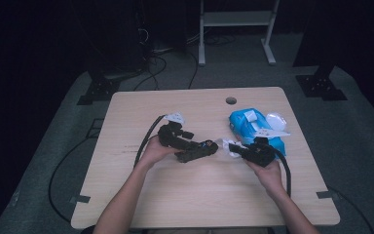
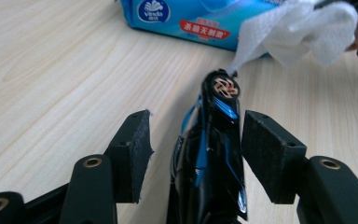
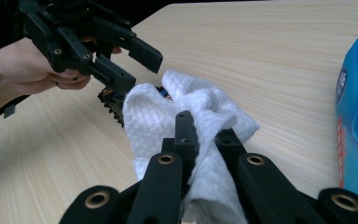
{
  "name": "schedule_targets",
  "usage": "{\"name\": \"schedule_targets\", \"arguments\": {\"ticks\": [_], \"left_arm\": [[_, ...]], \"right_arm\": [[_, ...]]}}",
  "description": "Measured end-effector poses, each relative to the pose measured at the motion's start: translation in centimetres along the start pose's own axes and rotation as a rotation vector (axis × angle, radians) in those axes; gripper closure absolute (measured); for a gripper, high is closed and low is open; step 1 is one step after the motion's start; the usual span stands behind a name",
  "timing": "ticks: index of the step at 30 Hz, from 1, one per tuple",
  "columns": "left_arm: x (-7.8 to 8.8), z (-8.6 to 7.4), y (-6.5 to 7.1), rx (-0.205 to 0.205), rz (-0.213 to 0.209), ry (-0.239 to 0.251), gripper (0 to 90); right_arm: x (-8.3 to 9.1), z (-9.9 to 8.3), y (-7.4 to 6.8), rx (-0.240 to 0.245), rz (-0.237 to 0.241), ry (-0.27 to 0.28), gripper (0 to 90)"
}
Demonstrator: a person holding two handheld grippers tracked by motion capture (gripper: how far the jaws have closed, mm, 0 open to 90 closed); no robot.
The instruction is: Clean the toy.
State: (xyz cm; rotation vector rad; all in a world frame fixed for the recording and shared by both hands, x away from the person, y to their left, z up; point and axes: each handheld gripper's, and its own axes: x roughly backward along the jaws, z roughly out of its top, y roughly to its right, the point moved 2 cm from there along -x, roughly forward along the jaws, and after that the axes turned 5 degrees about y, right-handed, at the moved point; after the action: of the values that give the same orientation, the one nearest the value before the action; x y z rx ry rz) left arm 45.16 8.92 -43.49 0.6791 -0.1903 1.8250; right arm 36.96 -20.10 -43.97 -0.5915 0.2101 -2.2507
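High view: at mid-frame on the counter the left gripper meets the right gripper, with the blue wipe pack above to the right.

Left gripper view: jaws apart, pads clear of the black-and-blue toy lying between them at lower centre.

Right gripper view: jaws clamped on the crumpled white wipe, centre frame, draped against the toy. Wiping seems underway, unfinished.

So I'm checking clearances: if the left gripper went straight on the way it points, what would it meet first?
Probably the white wet wipe that the right gripper holds; the black-and-blue object already lies between the left gripper's open jaws.
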Motion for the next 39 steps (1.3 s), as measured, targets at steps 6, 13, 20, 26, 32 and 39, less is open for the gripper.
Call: {"name": "schedule_targets", "arguments": {"ticks": [6, 13, 20, 26, 32, 39], "left_arm": [[-0.4, -0.3, -0.1, 0.014, 0.010, -0.022, 40.4], [-0.6, -0.3, 0.5, -0.016, 0.030, -0.006, 41.7], [-1.2, -0.4, 2.0, -0.072, 0.038, -0.008, 39.8], [-1.9, -0.8, 3.2, -0.095, 0.036, -0.028, 36.5], [-2.5, -1.5, 4.1, -0.115, 0.035, -0.041, 36.0], [-3.6, -2.2, 5.3, -0.165, 0.061, -0.092, 35.2]], "right_arm": [[0.0, 0.0, 0.0, 0.000, -0.001, 0.000, 82.9], [0.8, 0.2, 0.1, 0.000, -0.007, 0.015, 83.0], [1.9, 0.2, 0.3, 0.009, -0.017, 0.025, 82.9], [2.6, 0.0, 0.1, 0.018, -0.018, 0.018, 82.9], [3.4, -0.7, 0.5, 0.033, -0.031, -0.022, 82.9], [4.2, -1.6, 1.1, 0.031, -0.044, -0.046, 82.9]]}}
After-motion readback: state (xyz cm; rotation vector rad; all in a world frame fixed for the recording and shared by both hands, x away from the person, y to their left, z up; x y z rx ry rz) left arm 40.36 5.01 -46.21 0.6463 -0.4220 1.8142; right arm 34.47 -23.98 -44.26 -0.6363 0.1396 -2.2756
